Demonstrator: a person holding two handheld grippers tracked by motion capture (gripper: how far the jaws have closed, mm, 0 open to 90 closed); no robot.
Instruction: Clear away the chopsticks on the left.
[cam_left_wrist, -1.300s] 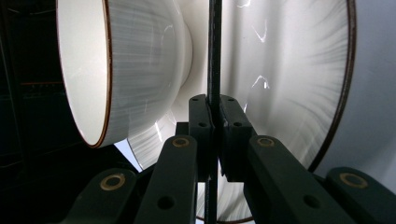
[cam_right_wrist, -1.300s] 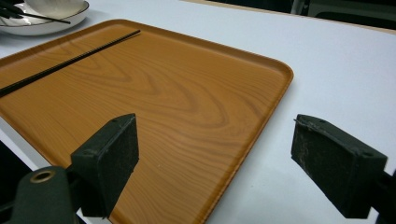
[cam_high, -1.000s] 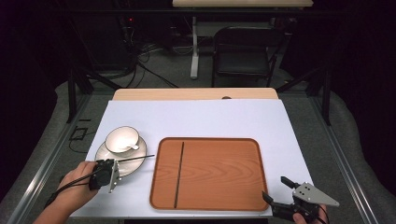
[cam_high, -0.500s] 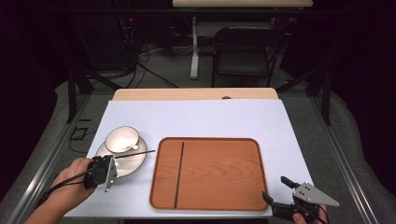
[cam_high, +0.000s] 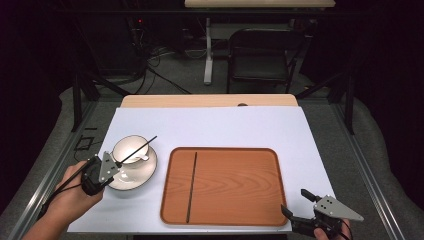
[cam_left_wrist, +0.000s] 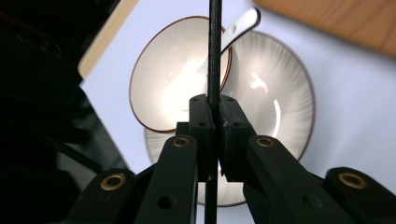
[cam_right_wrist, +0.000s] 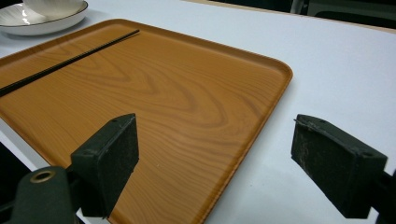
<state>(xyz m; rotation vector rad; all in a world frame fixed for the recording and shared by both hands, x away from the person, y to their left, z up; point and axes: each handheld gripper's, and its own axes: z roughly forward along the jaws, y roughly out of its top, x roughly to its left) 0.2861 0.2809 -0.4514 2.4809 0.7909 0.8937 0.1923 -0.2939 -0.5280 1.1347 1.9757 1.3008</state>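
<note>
Chopstick (cam_left_wrist: 214, 51) sits clamped in the left gripper (cam_left_wrist: 213, 121) — bowl (cam_left_wrist: 180, 74) just ahead — while the right gripper (cam_right_wrist: 215, 163) gapes beside the tray (cam_right_wrist: 154, 98).

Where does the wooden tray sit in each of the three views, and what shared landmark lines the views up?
High view: the wooden tray lies centre-right on the white table cover, a black chopstick lying on it.
Left gripper view: its edge crosses the top right corner.
Right gripper view: it spreads across the left and centre, beyond the open gripper.
Shared landmark: the white saucer.
</note>
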